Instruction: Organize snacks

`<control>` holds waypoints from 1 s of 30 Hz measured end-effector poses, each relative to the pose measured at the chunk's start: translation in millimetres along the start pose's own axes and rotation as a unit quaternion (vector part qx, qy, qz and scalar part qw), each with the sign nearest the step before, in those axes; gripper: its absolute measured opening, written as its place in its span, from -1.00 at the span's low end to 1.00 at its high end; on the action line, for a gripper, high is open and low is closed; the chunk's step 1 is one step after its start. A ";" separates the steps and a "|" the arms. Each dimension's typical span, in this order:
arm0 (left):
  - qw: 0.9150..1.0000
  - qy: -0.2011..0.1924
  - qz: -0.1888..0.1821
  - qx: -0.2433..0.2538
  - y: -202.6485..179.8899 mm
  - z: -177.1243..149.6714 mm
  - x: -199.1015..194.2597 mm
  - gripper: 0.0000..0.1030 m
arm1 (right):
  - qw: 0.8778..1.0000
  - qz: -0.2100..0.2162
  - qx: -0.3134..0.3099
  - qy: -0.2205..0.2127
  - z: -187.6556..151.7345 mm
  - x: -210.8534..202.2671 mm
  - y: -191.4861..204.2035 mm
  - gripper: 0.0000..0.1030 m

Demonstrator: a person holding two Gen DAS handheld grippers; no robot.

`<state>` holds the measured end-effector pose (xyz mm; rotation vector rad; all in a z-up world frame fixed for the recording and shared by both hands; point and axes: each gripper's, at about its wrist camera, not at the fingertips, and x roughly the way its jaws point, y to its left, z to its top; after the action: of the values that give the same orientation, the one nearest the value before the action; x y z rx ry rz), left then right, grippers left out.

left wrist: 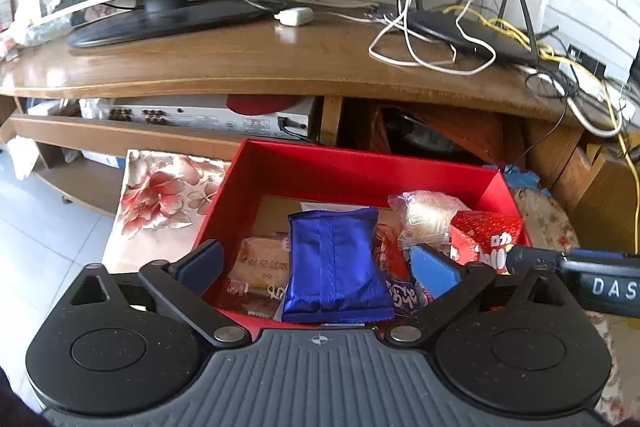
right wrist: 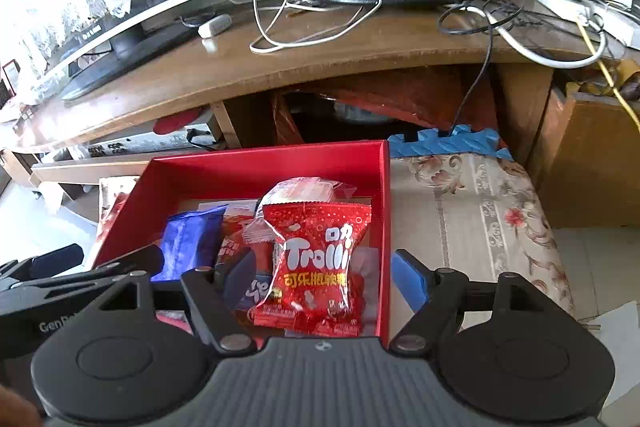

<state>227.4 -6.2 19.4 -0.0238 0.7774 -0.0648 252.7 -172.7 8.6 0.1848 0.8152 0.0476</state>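
Snacks are lying in the red box [left wrist: 304, 163]: left gripper [left wrist: 320, 267] is spreading over the blue packet [left wrist: 336, 263], right gripper [right wrist: 320, 279] is spreading around the red Trolli bag [right wrist: 316, 267], both pinching nothing; I judge lifting straight is keeping them settled.

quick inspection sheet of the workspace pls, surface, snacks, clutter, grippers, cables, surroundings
surface: floral cloth under the red box.
job's things: blue packet, red Trolli bag, clear-wrapped cake and other snacks inside the box.
clutter: nothing seen on the cloth beside the box.
grippers: left gripper and right gripper, jaws open, nothing pressed between them.
cables: white cable and yellow ones tangled around the router.
surroundings: wooden TV stand, monitor.
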 end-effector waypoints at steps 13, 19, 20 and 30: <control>0.998 -0.055 0.013 0.020 0.6 -25.2 -51.7 1.00 | 1.000 0.001 -0.013 -0.024 -33.9 -52.0 1.8 0.57; 0.995 -0.093 0.014 0.032 -1.3 -38.2 -80.4 1.00 | 1.000 -0.001 -0.015 -0.022 -54.2 -67.8 -0.3 0.57; 0.994 -0.098 0.011 0.035 -1.6 -40.5 -85.8 1.00 | 1.000 0.001 -0.013 -0.024 -57.1 -71.9 -1.1 0.57; 0.994 -0.100 0.000 0.034 0.2 -69.3 -111.2 1.00 | 0.999 0.007 -0.017 -0.048 -89.2 -109.8 -0.1 0.58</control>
<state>99.8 1.6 47.9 0.0339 0.5744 -0.0883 112.5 -172.2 27.7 0.1596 0.7172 0.0657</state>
